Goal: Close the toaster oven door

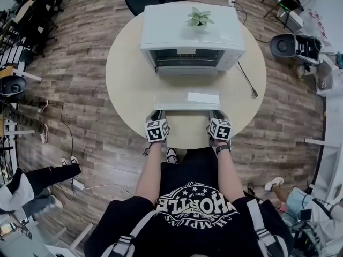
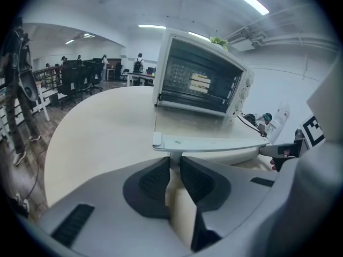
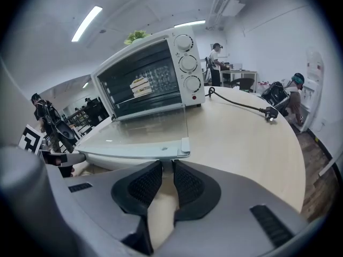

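At the near edge of the round desk (image 1: 124,92), the person is holding the left tongs (image 1: 156,113) and the right tongs (image 1: 217,113) side by side, both pointing forward and down. The left tongs are clenching the left end of the handle (image 2: 174,158), and the right tongs are clenching its right end. A thin grey piece of the handle is showing between the dark ribbed pads (image 3: 187,183). The handle is running along the front rim of the glass door (image 1: 185,99), which is lying open and flat just above the desk, reaching back to the toaster oven (image 1: 193,33). The oven is sitting toward the far edge of the desk, with its knobs (image 3: 188,63) on the right side. A small potted plant (image 1: 199,17) is standing on top. A black cord (image 1: 247,80) is lying near the desk's right edge.
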Motion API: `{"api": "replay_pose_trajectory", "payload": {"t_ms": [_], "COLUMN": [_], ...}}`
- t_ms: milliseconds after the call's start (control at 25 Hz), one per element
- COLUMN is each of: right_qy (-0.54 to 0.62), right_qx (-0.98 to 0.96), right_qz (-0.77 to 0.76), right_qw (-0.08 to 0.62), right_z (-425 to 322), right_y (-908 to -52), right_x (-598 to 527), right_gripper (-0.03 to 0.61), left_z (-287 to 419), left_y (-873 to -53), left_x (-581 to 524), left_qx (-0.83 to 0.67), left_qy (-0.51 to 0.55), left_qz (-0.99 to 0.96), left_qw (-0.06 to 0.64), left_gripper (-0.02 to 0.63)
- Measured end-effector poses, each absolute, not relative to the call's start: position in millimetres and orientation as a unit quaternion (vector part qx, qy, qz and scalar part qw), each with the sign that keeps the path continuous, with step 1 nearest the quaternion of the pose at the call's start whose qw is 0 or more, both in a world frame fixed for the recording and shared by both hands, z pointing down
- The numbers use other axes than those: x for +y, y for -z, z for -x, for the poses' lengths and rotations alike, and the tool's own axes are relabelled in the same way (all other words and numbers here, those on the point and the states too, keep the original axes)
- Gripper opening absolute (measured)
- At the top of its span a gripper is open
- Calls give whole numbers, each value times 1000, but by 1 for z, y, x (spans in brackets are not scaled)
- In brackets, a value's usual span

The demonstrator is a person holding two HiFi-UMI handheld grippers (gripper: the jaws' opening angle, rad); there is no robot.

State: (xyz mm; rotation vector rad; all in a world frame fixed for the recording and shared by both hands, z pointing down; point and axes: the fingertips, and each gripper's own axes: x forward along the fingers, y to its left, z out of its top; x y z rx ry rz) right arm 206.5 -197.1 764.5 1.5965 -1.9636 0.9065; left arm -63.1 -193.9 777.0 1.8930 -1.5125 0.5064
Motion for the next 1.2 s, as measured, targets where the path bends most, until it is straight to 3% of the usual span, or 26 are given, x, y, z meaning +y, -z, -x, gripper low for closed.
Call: {"api": "replay_pose_trajectory", "payload": {"t_ms": [1200], "right_qy": [-334], "right_qx": [-710], "right_qz": [-590], "right_qw": [190], "right_z": [-207], "right_y": [-740], "right_x": [-201], "right_gripper": [91], "left_z": [64], "left_y": [-750], "left_x": [-198], "left_qx": [-584], "left_qy": [-180], "left_qz": [-721], "left_qw": [328], "left_gripper": [77]}}
